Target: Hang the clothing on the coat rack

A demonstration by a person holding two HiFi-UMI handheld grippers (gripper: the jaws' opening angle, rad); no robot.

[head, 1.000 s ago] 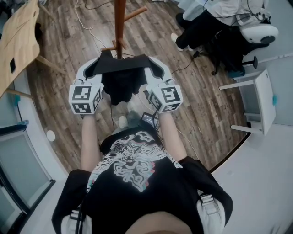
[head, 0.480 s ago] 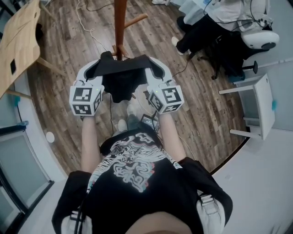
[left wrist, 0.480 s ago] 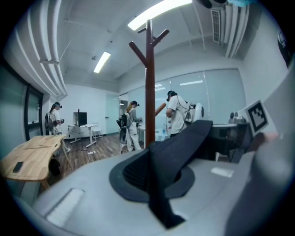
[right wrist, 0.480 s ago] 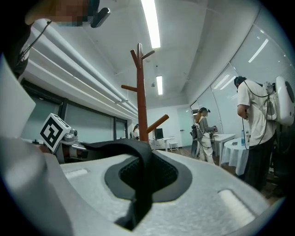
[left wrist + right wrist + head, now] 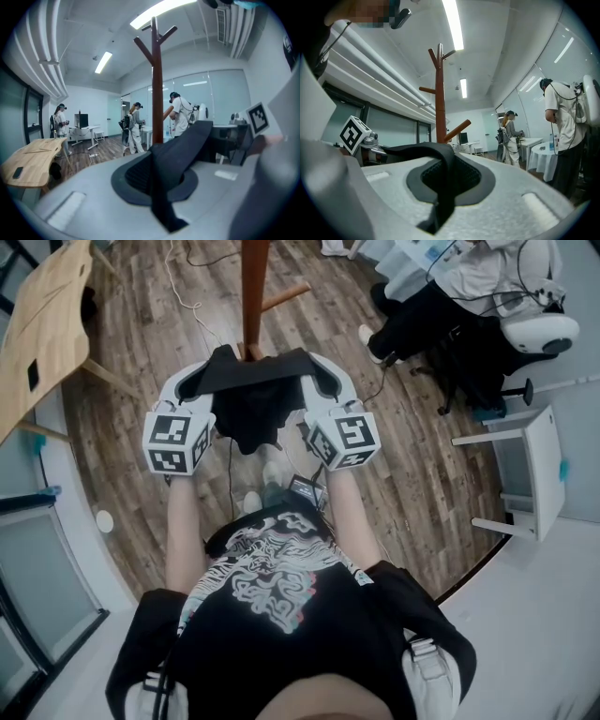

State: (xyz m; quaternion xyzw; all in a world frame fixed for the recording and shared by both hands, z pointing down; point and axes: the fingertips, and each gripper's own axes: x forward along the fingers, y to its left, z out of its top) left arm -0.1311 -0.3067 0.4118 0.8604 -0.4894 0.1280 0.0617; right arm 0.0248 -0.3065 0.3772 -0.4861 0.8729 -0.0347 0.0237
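Note:
A black garment (image 5: 251, 395) is stretched between my two grippers in the head view and sags in the middle. My left gripper (image 5: 217, 362) is shut on its left edge; the cloth (image 5: 173, 154) runs pinched between the pads. My right gripper (image 5: 302, 364) is shut on the right edge, where the fabric (image 5: 440, 178) folds between the jaws. The brown wooden coat rack (image 5: 253, 287) stands just beyond the garment, its pole (image 5: 157, 84) rising close ahead with pegs at the top (image 5: 439, 56) and a lower peg (image 5: 457, 130) pointing right.
A wooden table (image 5: 42, 329) stands at the left, a white stool (image 5: 530, 460) at the right. A seated person (image 5: 441, 296) is at the upper right. Cables (image 5: 183, 301) lie on the wood floor. Other people (image 5: 133, 126) stand further back.
Both grippers have carried the garment a little forward and up, closer to the coat rack pole. The grip on the cloth is unchanged.

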